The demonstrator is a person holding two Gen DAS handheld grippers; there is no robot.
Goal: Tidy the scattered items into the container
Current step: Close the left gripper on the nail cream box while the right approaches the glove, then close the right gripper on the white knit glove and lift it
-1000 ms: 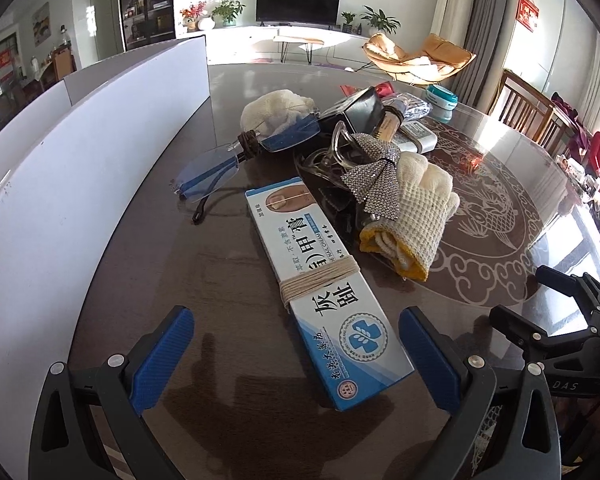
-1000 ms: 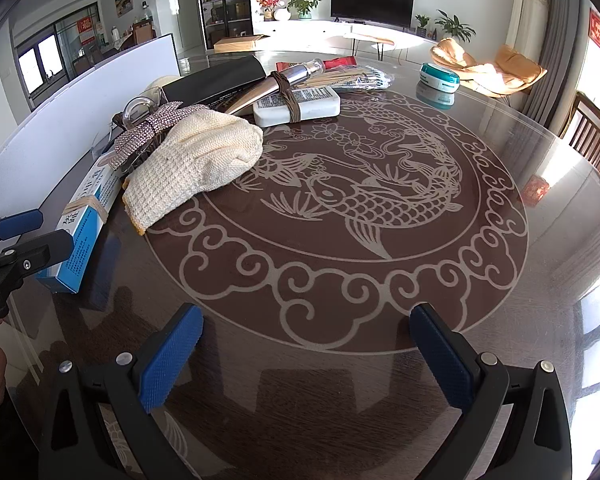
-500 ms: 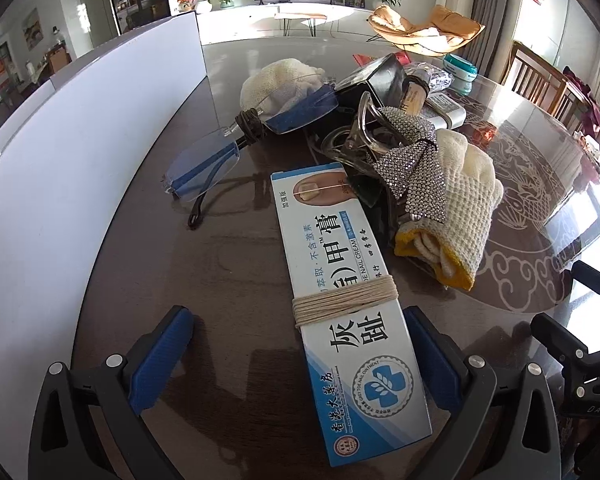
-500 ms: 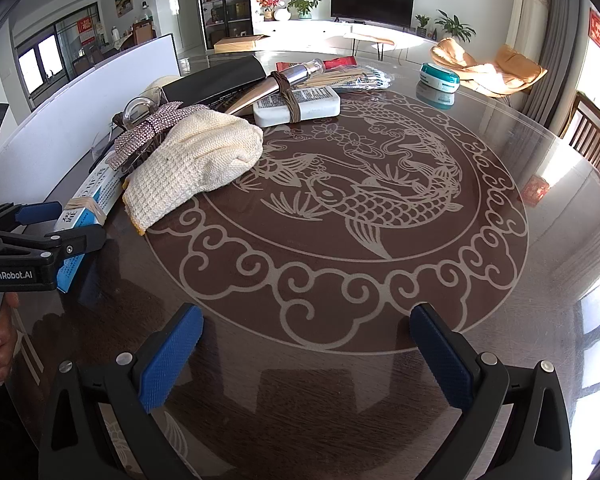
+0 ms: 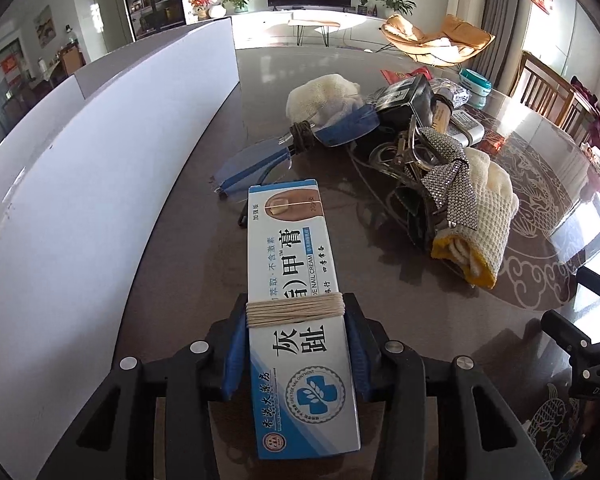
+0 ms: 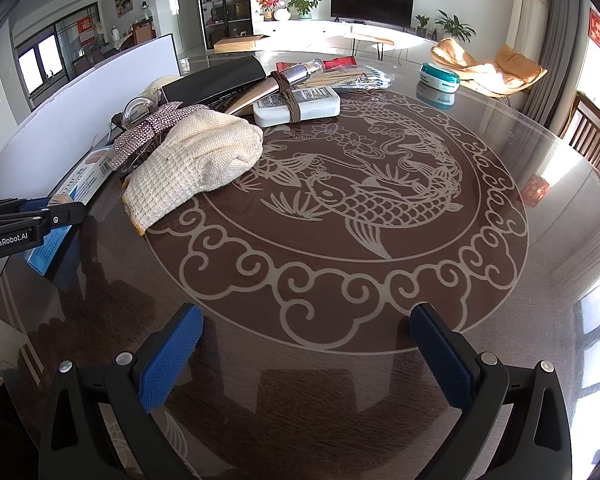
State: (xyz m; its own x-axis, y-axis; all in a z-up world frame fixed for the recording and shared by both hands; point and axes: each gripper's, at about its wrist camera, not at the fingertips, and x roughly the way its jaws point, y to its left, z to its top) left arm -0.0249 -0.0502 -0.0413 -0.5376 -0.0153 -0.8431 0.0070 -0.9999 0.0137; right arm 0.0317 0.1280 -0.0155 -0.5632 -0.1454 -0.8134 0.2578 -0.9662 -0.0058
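A long blue-and-white ointment box [image 5: 296,264], bound with tan string, lies on the dark table. My left gripper [image 5: 296,314] is closing on it, and both blue pads touch the box's long sides near the string. The box [image 6: 82,184] and the left gripper [image 6: 40,210] also show at the left edge of the right wrist view. The white-walled container [image 5: 100,184] stands to the left of the box. My right gripper [image 6: 306,332] hangs open over bare table with nothing between its fingers.
Behind the box lie blue-tinted glasses [image 5: 260,164], a cream knit glove [image 5: 488,208] under a rhinestone bow [image 5: 448,184], a black box [image 5: 404,96] and a white cloth [image 5: 320,92]. A white bar tied with brown cord [image 6: 300,106] and a teal tin [image 6: 438,76] sit farther back.
My left gripper moved forward over the ointment box and its jaws went from wide apart to against the box's sides. The right gripper stayed still.
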